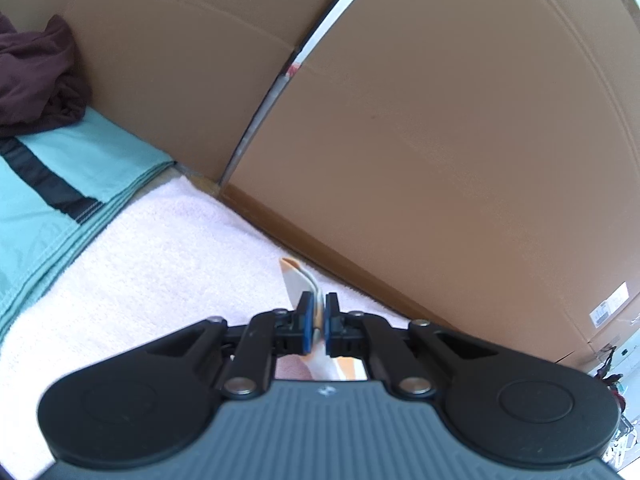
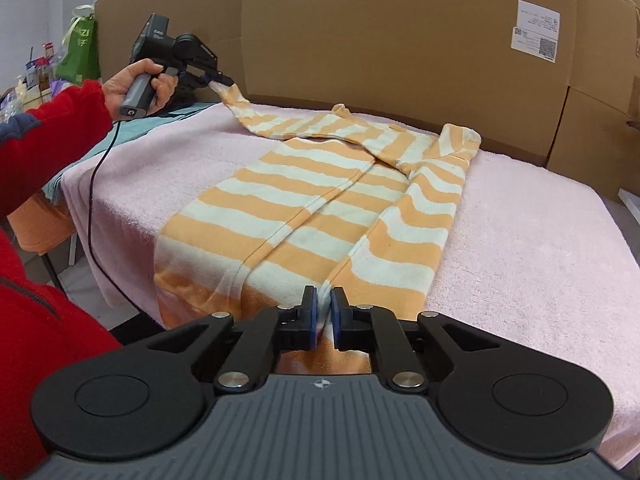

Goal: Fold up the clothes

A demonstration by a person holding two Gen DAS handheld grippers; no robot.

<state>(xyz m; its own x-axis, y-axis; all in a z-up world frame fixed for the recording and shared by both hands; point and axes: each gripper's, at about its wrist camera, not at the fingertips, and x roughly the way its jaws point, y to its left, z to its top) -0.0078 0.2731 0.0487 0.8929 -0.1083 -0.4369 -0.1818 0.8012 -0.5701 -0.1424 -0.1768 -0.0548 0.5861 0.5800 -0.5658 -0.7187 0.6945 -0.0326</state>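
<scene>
An orange and white striped shirt (image 2: 320,200) lies flat on the pink towel (image 2: 540,240) that covers the table, with one side folded over its middle. My right gripper (image 2: 324,316) is shut on the shirt's near hem. My left gripper (image 1: 318,320) is shut on the sleeve cuff (image 1: 298,276). In the right wrist view my left gripper (image 2: 218,80) holds the sleeve (image 2: 240,108) stretched up and out at the table's far left corner.
Cardboard walls (image 2: 400,40) stand behind and to the right of the table. A teal garment (image 1: 52,184) and a dark maroon cloth (image 1: 36,80) lie at the left end. The person's red sleeve (image 2: 48,128) and a black cable (image 2: 96,184) are at the left.
</scene>
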